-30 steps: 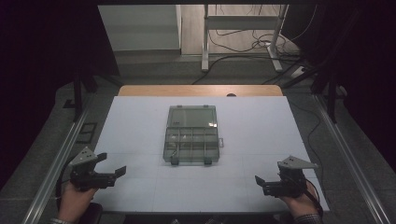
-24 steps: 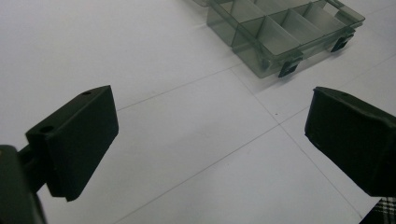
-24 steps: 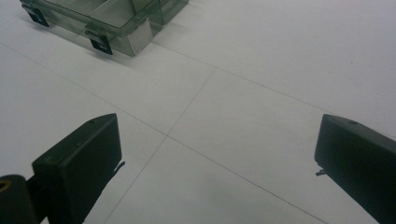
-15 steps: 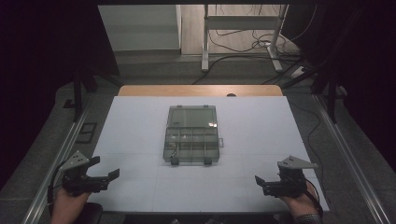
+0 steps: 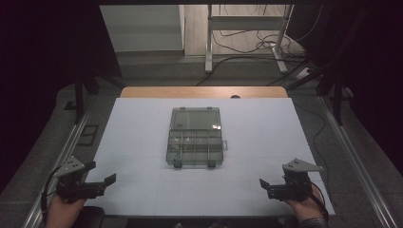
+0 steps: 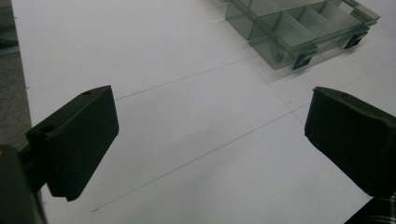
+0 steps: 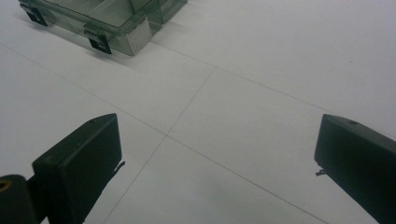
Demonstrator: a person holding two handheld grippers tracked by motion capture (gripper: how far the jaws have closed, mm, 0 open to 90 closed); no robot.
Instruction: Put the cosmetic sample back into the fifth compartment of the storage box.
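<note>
Near the table's front corners, both the left gripper (image 5: 102, 183) and right gripper (image 5: 266, 186) gape empty; gripper views reveal the organizer box's (image 5: 195, 137) black latches (image 6: 303, 59).

The counter (image 5: 142, 142) is white, ruled with thin grey lines that cross into a wide grid; its far edge shows a strip of light brown wood (image 5: 204, 92). The box (image 5: 195, 137) is see-through smoky grey-green, with small black clasps on its near side. The left claw (image 5: 102, 183) and right claw (image 5: 266, 185) are matte black, each topped by a pale grey plate. A black-and-white checked sleeve (image 6: 378, 210) shows in the left gripper view.
</note>
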